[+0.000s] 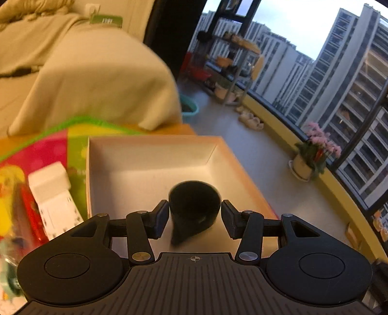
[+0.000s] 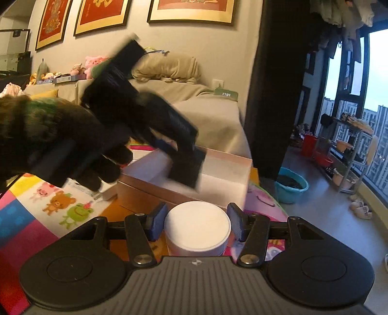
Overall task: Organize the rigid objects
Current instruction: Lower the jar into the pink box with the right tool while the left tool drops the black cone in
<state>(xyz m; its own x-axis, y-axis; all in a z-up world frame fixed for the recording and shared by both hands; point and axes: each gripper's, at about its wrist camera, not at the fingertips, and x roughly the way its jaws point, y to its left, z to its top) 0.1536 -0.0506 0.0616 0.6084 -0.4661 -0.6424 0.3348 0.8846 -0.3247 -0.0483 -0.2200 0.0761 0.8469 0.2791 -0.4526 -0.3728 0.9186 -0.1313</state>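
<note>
Your right gripper pinches a white round jar near the box's near wall, while your left gripper pinches a black cup over the box's open interior.

Room lit warm and dim indoors, with pale daylight from the right. Far left: a sofa under a beige cover, cushion on top. Three red framed pictures hung on the pale wall behind. To the right a grey floor ran beside tall windows facing apartment towers. A metal shelf rack, a teal basin and a pink-flowered pot plant stood there.
</note>
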